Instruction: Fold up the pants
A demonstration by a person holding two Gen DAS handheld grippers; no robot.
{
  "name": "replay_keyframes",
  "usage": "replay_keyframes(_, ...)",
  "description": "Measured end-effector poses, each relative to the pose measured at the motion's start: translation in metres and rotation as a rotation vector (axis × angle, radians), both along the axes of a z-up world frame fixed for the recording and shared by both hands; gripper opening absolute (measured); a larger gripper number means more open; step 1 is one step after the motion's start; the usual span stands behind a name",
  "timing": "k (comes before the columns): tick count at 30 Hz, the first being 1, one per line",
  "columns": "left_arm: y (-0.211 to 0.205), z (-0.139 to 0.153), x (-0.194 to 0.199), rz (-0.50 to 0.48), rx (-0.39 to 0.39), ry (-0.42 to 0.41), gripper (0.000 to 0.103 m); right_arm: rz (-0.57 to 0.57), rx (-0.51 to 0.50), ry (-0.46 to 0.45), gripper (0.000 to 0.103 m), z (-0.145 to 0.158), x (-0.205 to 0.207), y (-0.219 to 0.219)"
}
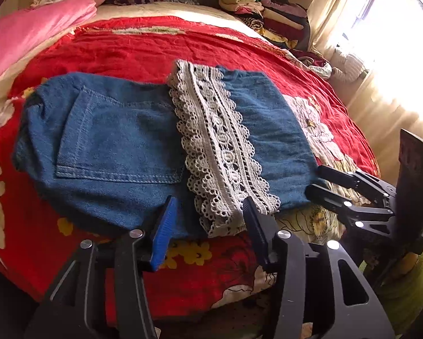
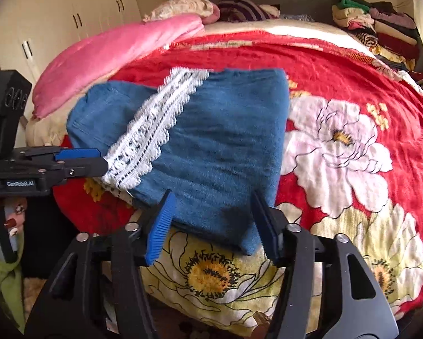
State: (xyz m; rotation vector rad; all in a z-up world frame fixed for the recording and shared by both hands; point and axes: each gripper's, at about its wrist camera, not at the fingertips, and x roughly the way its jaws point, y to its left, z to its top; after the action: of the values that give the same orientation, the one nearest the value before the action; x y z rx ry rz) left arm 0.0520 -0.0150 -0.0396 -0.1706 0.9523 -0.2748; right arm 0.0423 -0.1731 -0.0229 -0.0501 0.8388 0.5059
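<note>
— The denim pants (image 1: 121,141) lie folded on the red floral blanket (image 1: 143,48) of the bed, near its front edge, back pocket (image 1: 118,135) up on one side and the white lace trim (image 1: 219,152) running across the middle. Is that fold finished?

— Nearly, I'd say. Both tongs are spread apart and grip nothing. The left tongs (image 1: 208,220) hang at the near edge, right where the lace ends; the right tongs (image 2: 211,220) straddle the near corner of the denim, with cloth lying between the open jaws.

— So what would make the next step go well?

— If another fold is wanted, close on both near corners together, catching every layer, not just the top one. Denim is stiff and heavy; a thin pinch will likely slip. The lace is the snag risk, so I'd grip blue cloth beside it.

— And the surroundings?

— A pink quilt (image 2: 115,53) sits well off to the left, and a stack of folded clothes (image 2: 378,22) at the far corner. Neither is in the way.
</note>
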Motion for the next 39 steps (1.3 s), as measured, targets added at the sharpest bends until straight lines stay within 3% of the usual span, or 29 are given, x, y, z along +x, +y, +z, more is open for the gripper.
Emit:
replay_keyframes(4, 0.003, 0.008, -0.005, 0.011, 0.014, -0.018, 0.054, -0.020, 0.027, -0.029, 0.063, 0.013, -0.005, -0.006)
replay_keyframes(10, 0.011, 0.022, -0.013, 0.031, 0.024, -0.050, 0.056, -0.045, 0.046, -0.072, 0.081, 0.031, -0.009, -0.009)
replay_keyframes(11, 0.013, 0.025, -0.014, 0.038, 0.027, -0.055, 0.062, -0.044, 0.052, -0.079, 0.083, 0.035, -0.010, -0.009)
replay_keyframes(12, 0.014, 0.027, -0.015, 0.044, 0.029, -0.062, 0.075, -0.042, 0.056, -0.086, 0.084, 0.038, -0.011, -0.008)
replay_keyframes(13, 0.015, 0.030, -0.017, 0.050, 0.032, -0.068, 0.080, -0.043, 0.056, -0.094, 0.085, 0.041, -0.011, -0.007)
replay_keyframes(28, 0.063, 0.053, -0.032, 0.165, 0.033, -0.132, 0.082, 0.003, 0.027, -0.156, 0.094, 0.077, -0.005, 0.020)
replay_keyframes(39, 0.115, 0.045, -0.039, 0.279, 0.011, -0.119, 0.082, 0.129, 0.017, -0.147, 0.094, 0.091, 0.016, 0.078)
